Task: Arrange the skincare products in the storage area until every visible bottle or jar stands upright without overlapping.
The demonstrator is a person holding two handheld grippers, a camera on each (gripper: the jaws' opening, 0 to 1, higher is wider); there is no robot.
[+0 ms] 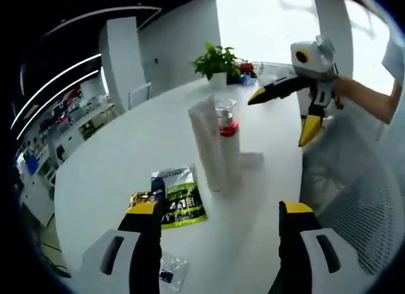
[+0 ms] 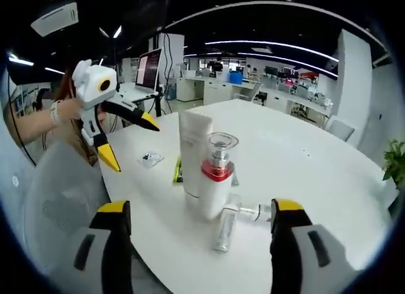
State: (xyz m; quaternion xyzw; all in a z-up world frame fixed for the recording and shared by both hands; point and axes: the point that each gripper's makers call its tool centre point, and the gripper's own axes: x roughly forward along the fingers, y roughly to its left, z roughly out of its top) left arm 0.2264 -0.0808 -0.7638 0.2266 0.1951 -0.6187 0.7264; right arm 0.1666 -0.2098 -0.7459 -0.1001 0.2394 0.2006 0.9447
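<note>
Hovering wide apart and empty, the right tool [image 2: 199,227] faces a fallen tube [image 2: 225,231] near the bench [image 2: 329,174] edge, beside the upright bottle [image 2: 215,180]; light, slippery (probably), so grip mid-body. Left tool [image 1: 218,227] likewise empty.

Smooth white surface [image 2: 329,180] with a soft sheen; the matt white tube [image 2: 195,148] beside a pump bottle [image 2: 216,180], its cap clear glossy plastic (red collar below). Shiny foil sachet [image 1: 179,199]; a small clear bottle [image 2: 243,213] lying flat.
</note>
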